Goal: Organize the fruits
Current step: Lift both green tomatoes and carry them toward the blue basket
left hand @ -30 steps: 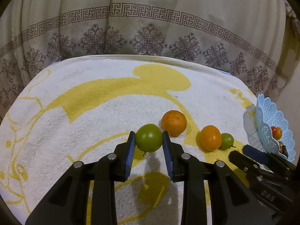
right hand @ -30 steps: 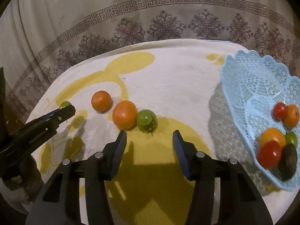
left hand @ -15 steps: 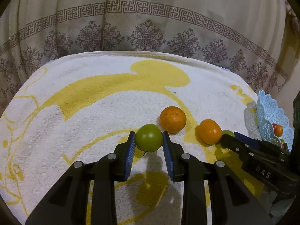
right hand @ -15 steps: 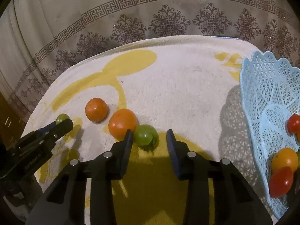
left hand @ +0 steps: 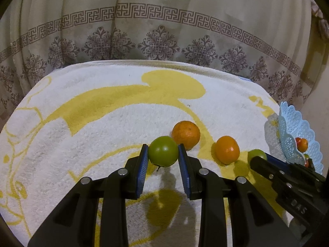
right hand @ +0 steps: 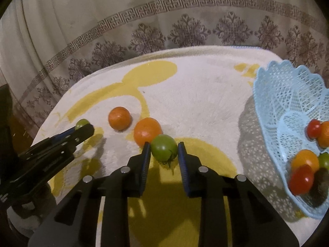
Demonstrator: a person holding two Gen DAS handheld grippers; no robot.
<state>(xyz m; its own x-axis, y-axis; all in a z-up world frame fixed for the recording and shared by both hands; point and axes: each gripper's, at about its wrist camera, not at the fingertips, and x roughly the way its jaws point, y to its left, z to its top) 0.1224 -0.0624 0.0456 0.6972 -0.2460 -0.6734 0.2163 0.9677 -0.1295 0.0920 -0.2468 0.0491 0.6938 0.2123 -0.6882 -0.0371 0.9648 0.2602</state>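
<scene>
Each gripper pinches a green tomato on the towel.

Left wrist: left gripper (left hand: 163, 154) clamps a tomato (left hand: 163, 154), an orange (left hand: 186, 134) touching behind; second orange (left hand: 227, 149) between grippers, basket (left hand: 292, 123) far right.
Right wrist: right gripper (right hand: 164, 149) squeezes the stemmed tomato (right hand: 164, 147) against that second orange (right hand: 147, 133); the basket (right hand: 287, 94) holds more fruit.

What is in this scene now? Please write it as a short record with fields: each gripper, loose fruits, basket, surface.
left gripper: shut on a green tomato
right gripper: shut on another green tomato
loose fruits: two oranges on the towel, apart from each other
basket: light blue, at the right, holds red, orange, green and one dark fruit
surface: white towel with yellow pattern
</scene>
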